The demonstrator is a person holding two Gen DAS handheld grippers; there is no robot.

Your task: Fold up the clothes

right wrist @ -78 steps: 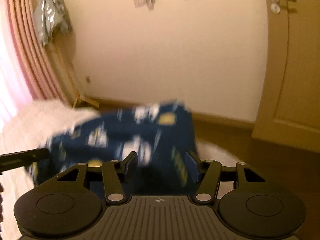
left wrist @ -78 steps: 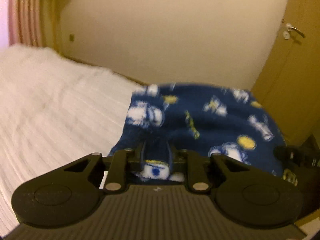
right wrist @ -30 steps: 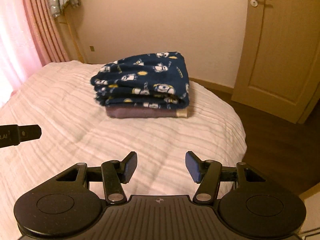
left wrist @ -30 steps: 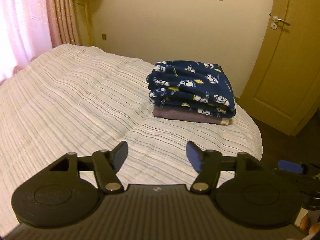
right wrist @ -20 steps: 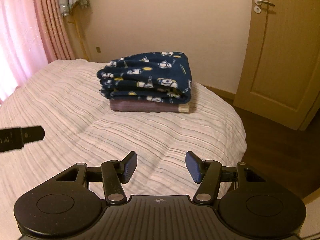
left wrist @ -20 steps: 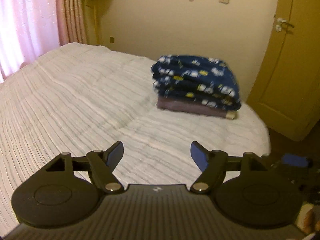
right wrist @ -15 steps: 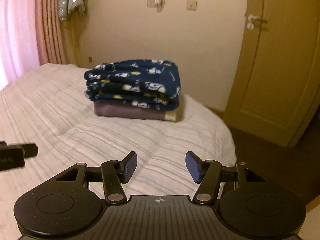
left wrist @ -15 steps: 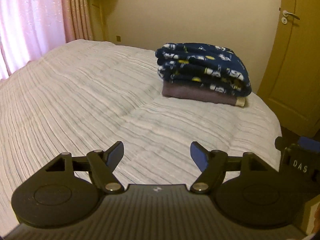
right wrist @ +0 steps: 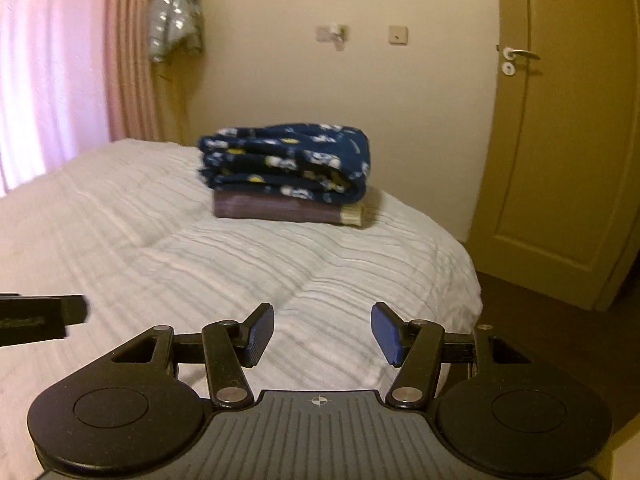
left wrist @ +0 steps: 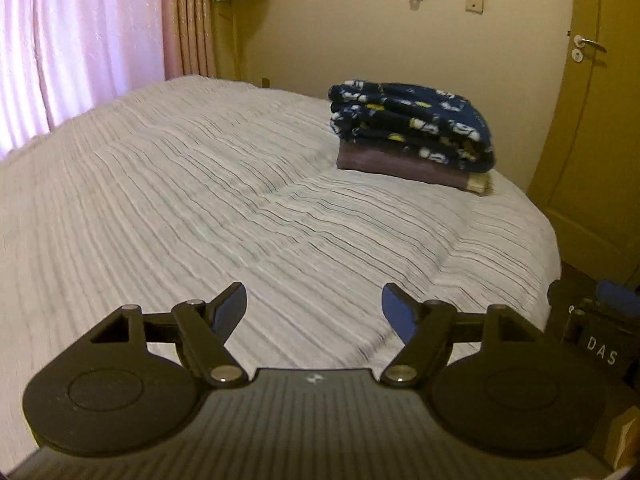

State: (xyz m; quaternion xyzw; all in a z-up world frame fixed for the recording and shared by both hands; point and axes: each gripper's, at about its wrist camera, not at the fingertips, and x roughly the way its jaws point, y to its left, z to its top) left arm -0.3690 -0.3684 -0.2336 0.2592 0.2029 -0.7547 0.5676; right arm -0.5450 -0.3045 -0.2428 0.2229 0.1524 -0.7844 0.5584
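Both grippers [left wrist: 314,306] [right wrist: 322,332] low over bed [left wrist: 200,200], jaws apart.

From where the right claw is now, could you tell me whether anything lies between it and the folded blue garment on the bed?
Nothing visible does. Only bare white bedspread lies between the open right claw and the folded blue garment, which rests on a folded brown piece.

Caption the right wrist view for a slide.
Open right tongs over a white bed, facing a folded blue patterned garment stacked on a folded brown one.
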